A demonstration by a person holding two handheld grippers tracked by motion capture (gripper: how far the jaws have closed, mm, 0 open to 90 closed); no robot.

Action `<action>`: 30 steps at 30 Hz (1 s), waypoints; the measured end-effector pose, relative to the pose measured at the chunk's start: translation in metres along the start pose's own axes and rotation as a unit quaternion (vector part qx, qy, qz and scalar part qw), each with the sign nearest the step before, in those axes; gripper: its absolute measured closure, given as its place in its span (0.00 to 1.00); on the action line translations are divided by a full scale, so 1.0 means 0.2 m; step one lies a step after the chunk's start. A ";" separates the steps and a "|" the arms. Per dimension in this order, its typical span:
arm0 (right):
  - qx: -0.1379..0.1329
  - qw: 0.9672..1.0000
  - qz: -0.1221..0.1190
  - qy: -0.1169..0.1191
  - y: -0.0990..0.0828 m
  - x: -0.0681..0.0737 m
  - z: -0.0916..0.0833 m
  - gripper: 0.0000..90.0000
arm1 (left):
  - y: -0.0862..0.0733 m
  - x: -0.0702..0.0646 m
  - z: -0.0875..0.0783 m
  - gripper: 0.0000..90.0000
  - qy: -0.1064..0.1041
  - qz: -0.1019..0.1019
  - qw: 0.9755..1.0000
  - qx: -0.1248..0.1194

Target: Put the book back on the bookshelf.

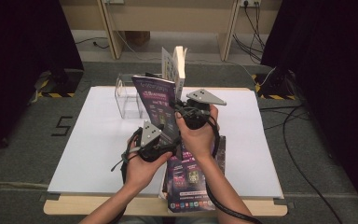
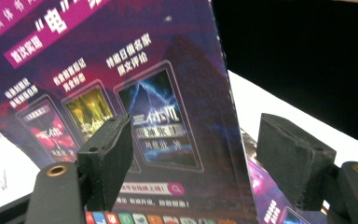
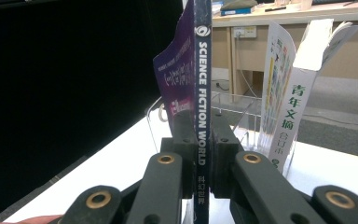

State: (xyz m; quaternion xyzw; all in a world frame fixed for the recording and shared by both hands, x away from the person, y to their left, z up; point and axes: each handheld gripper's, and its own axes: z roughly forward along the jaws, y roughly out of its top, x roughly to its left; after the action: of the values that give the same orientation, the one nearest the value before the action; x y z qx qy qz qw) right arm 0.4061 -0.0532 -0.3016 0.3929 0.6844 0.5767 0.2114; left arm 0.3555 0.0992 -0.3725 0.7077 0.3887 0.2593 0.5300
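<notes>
Two grippers meet over the middle of the white table (image 1: 98, 140), each in one of the person's hands. The right gripper (image 3: 200, 158) has its jaws clamped on the spine of a purple magazine (image 3: 200, 70), which stands upright and edge-on between the pads; the words SCIENCE FICTION WORLD run down that spine in the right gripper view. From the high view the same magazine (image 1: 156, 105) rises above the hands, its cover turned toward the person's left, with the right gripper (image 1: 193, 114) holding it at its lower edge.

The left gripper (image 2: 196, 154) sits just beside the cover with its jaws spread wide. In the left gripper view the dark pads stand apart on either side of the magazine's (image 2: 121, 93) edge, and I see nothing pressed between them. In the high view the left gripper (image 1: 151, 140) is low and to the left of the magazine.

A second purple magazine (image 1: 189, 186) lies flat on the table at the near edge, partly under the forearms. Behind the hands a clear acrylic rack (image 1: 130, 100) stands on the table, and a white book (image 1: 175, 67) with green characters on its spine stands upright in it, pages fanned a little at the top.
</notes>
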 end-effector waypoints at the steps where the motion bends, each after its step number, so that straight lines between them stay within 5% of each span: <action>1: 0.000 1.000 0.000 0.000 0.00 0.00 0.00 0.94 | 0.00 0.00 0.01 0.29 0.001 0.002 1.000 0.000; 22: 0.004 1.000 0.000 -0.007 -0.02 0.00 0.01 0.94 | 0.03 -0.03 0.09 0.29 0.032 0.010 0.999 -0.008; 30: 0.003 1.000 0.000 -0.010 -0.01 0.01 0.01 0.94 | 0.04 -0.06 0.12 0.32 0.063 0.017 0.998 -0.020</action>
State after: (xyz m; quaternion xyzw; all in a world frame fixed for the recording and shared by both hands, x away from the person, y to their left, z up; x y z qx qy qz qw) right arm 0.4055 -0.0501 -0.3042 0.3996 0.6835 0.5710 0.2171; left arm 0.3700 0.0758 -0.3726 0.6858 0.4035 0.3203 0.5140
